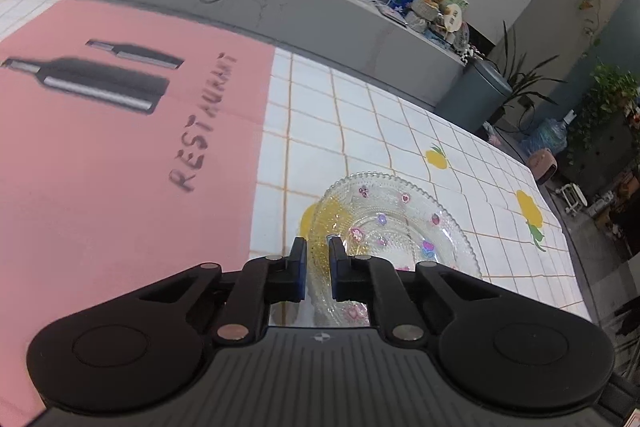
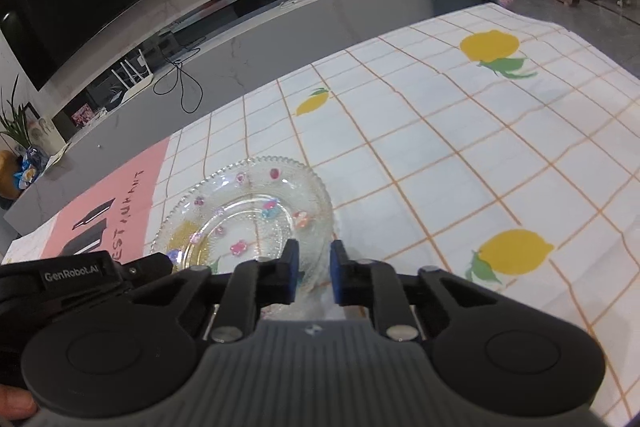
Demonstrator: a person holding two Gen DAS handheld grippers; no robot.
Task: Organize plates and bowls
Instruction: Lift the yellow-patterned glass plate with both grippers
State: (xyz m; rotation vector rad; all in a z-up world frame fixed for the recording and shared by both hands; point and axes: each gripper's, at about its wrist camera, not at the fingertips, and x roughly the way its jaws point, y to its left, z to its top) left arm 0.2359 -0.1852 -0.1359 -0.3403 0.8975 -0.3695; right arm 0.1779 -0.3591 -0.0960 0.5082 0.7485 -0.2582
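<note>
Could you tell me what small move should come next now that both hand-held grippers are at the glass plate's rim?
Probably a slow, level lift with both together. The left hand-held gripper and the right hand-held gripper each look closed on the near rim of the glass plate, which lies on the checked tablecloth. Raising one side alone would tilt the plate.

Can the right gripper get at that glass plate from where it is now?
Probably yes: the right gripper already sits at the glass plate, its rim between the closed-in fingers. Nothing blocks it; the left gripper grips another edge.
</note>
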